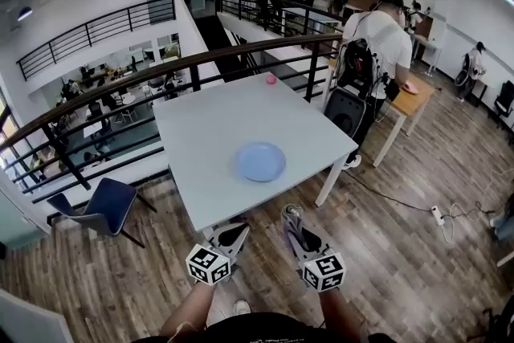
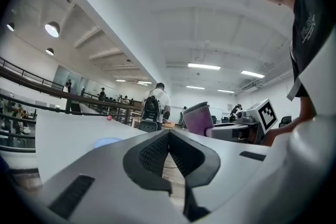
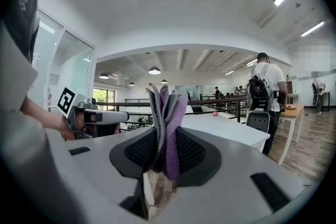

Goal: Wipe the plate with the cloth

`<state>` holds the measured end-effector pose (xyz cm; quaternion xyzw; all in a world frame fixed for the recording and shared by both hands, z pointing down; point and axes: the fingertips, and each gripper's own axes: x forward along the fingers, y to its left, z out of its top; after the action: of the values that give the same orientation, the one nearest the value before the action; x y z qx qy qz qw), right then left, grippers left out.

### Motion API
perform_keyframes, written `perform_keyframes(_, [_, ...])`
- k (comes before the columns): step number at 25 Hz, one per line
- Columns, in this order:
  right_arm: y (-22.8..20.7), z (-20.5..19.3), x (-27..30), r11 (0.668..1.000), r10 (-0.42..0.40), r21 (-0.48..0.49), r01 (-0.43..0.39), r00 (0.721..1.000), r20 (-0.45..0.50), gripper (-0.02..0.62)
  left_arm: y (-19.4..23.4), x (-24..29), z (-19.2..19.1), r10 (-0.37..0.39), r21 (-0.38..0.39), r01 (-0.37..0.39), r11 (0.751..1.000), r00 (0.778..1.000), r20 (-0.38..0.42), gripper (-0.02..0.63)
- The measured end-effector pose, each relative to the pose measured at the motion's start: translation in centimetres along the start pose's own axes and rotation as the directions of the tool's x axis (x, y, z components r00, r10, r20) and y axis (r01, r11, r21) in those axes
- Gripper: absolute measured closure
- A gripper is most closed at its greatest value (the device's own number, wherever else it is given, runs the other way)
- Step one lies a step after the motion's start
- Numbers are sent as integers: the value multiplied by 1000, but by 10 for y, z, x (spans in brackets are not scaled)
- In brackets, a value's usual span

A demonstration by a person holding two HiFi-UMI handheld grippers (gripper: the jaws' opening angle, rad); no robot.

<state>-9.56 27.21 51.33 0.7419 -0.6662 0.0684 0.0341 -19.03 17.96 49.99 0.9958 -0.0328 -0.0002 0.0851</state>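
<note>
My right gripper [image 3: 166, 152] clamps the cloth [image 3: 169, 107]; left gripper [image 2: 169, 149] jaws together, empty. Wiping not begun: next, reach forward to the plate [image 1: 261, 162]

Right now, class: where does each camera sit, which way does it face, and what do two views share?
Head view: on the person's head, facing steeply down at table and plate; forearms, left gripper, right gripper show.
Left gripper view: on the left gripper, along its shut, empty jaws, over the table.
Right gripper view: on the right gripper, along jaws shut on the cloth.
Shared: each gripper view shows the other gripper and the pink ball.
</note>
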Motion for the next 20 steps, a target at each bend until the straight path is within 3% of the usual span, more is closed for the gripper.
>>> perform_keyframes(9, [3, 9, 12, 1000, 3, -11, -2, 1000, 29, 485, 5, 0, 0, -14, 33, 14, 999, 1000, -11, 594])
perform_keyframes(17, [12, 14, 44, 1000, -3, -22, 4, 1000, 31, 485, 39, -4, 7, -1, 39, 1, 999, 1000, 1, 594])
perform_keyframes(20, [12, 16, 56, 999, -41, -30, 42, 999, 33, 485, 54, -6, 8, -2, 24, 2, 1000, 1000, 0, 594])
